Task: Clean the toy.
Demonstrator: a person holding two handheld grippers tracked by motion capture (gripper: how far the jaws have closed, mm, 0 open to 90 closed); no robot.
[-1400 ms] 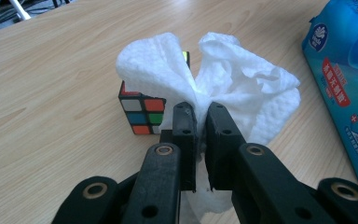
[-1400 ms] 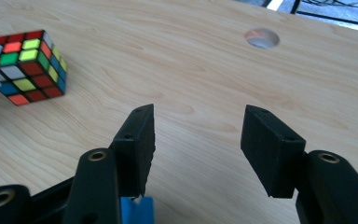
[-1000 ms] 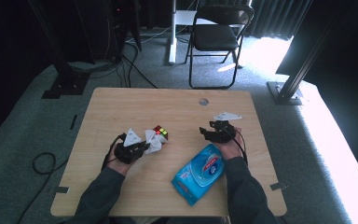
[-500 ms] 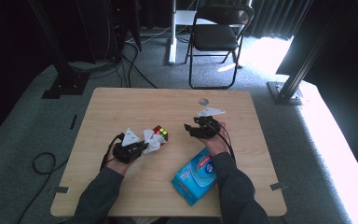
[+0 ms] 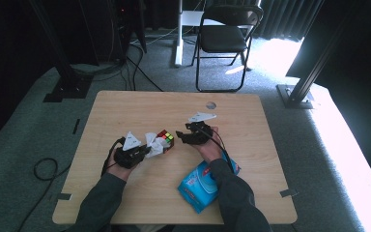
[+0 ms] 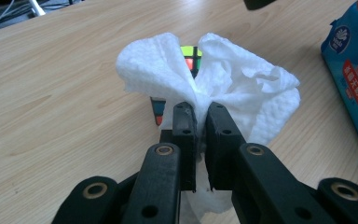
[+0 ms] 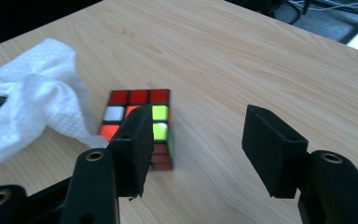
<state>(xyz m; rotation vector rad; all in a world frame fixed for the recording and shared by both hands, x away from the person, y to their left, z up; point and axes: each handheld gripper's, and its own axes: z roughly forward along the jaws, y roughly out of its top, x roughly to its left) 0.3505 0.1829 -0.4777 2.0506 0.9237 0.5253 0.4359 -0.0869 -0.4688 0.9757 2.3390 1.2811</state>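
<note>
- Pinching a crumpled white paper towel between the closed jaws of my left gripper, I hold it against the near side of the puzzle cube, so the sheet touches the cube and partly covers it in the left gripper view.
- The cube sits on the wooden table, a little toward my side of its middle, with red, white, orange and yellow-green squares on its top face.
- My right gripper hangs just beside the cube on its other side, jaws spread wide with nothing between them; in its own view the left jaw overlaps the cube's edge, and I cannot tell whether it touches.
- In the high view both grippers flank the cube, the left one low over the table, the right one close by.
- A blue pack of wipes lies near the table's front edge, under my right forearm, apart from the cube.
- A black folding chair stands beyond the far edge of the table.
</note>
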